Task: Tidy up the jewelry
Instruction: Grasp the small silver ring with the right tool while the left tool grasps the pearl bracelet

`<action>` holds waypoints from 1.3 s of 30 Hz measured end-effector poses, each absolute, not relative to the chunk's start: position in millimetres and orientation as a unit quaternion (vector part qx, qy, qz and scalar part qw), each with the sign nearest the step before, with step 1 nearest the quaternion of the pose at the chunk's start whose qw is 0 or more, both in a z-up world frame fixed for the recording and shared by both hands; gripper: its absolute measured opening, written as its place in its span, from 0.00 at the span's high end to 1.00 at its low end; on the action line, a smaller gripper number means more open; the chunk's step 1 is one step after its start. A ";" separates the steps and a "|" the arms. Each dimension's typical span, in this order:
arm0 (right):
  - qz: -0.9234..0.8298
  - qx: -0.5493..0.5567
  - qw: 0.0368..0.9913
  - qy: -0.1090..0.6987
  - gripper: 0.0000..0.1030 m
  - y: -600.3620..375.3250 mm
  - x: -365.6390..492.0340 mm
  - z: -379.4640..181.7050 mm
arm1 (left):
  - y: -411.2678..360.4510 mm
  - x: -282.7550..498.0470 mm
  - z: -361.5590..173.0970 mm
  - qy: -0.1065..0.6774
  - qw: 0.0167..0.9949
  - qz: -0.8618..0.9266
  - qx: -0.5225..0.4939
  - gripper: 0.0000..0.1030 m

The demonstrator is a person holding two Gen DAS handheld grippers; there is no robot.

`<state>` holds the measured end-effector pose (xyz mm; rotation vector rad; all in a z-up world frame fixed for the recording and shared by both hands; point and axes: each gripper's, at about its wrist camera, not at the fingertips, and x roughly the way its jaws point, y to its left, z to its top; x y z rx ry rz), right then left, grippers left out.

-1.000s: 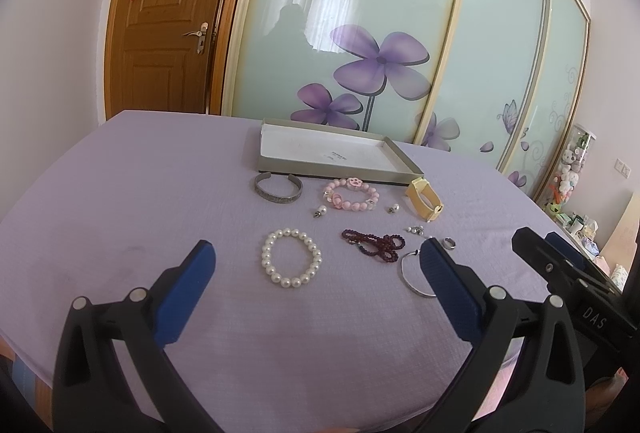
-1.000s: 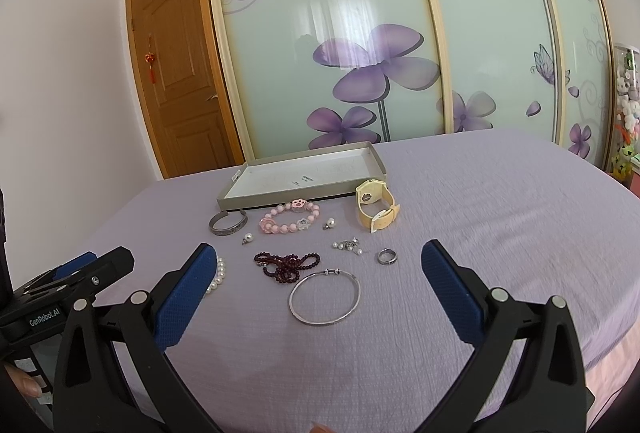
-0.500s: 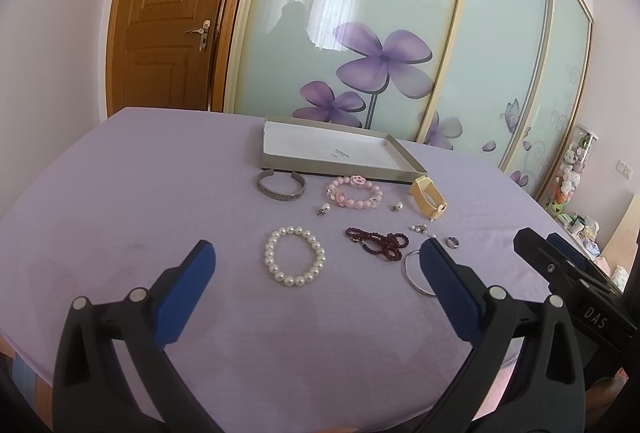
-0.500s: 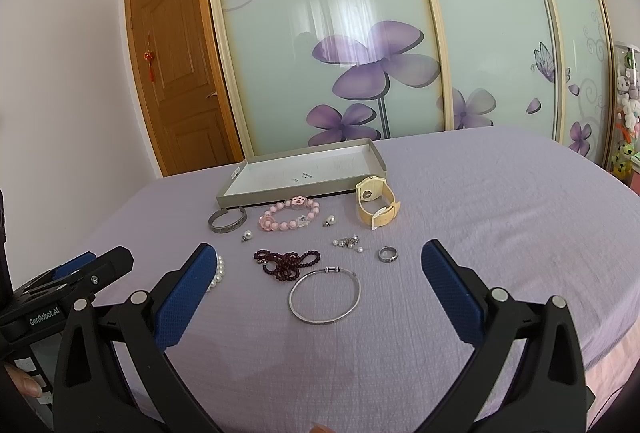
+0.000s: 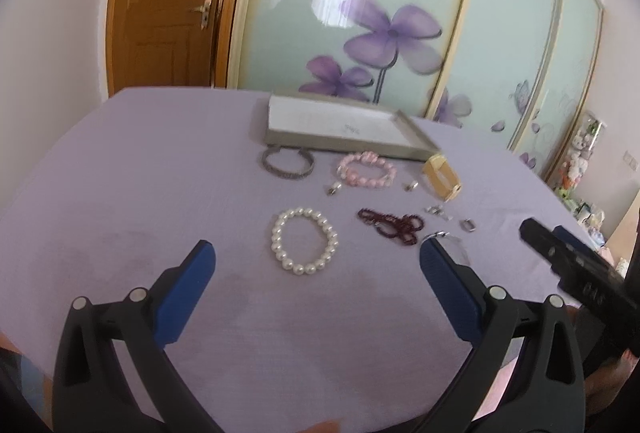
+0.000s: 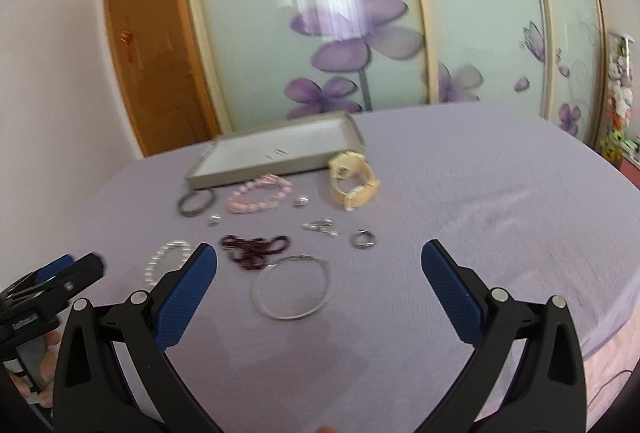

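Observation:
Jewelry lies on a purple cloth before a shallow grey tray (image 5: 280,137) (image 6: 256,173). A white pearl bracelet (image 5: 304,245) lies just ahead of my open, empty left gripper (image 5: 316,269). A thin silver bangle (image 6: 292,285) lies just ahead of my open, empty right gripper (image 6: 320,269). Further off lie a dark red bead strand (image 5: 390,223) (image 6: 252,247), a pink bead bracelet (image 5: 366,175) (image 6: 260,193), a grey cuff (image 5: 286,167) (image 6: 196,201), a cream watch (image 5: 440,177) (image 6: 354,181), a ring (image 6: 363,239) and small earrings (image 6: 320,226).
The cloth-covered table (image 5: 140,173) ends close behind the tray. Sliding glass doors with purple flowers (image 5: 380,33) and a wooden door (image 5: 168,13) stand behind. The right gripper's body shows at the right edge of the left wrist view (image 5: 576,265).
Both grippers have moved forward and down toward the jewelry, which now looks larger and nearer. Both stay open and empty.

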<state>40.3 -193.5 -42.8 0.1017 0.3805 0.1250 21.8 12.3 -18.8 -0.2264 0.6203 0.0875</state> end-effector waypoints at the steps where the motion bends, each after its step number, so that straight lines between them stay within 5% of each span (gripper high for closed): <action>1: 0.057 0.047 0.978 0.198 0.01 -196.2 47.8 -43.1 | 13.4 25.3 -20.9 0.311 0.943 0.044 -0.111 0.02; 5: 0.042 0.033 0.968 0.244 0.08 -202.4 79.0 -47.1 | 20.2 42.6 -28.1 0.337 0.934 0.041 -0.114 0.02; 13: 0.044 0.034 0.941 0.332 0.46 -206.1 130.9 -68.9 | 23.6 69.3 -34.4 0.358 0.928 0.037 -0.096 0.02; 24: 0.026 0.012 0.934 0.355 0.74 -200.0 154.5 -77.4 | 32.0 94.4 -55.6 0.399 0.911 0.044 -0.097 0.02; 31: 0.025 0.003 0.936 0.350 0.78 -198.9 155.9 -78.3 | 43.8 97.9 -56.8 0.402 0.908 0.051 -0.104 0.02; 39: 0.023 -0.005 0.937 0.348 0.78 -195.7 156.2 -78.5 | 62.4 109.0 -57.0 0.417 0.900 0.056 -0.114 0.27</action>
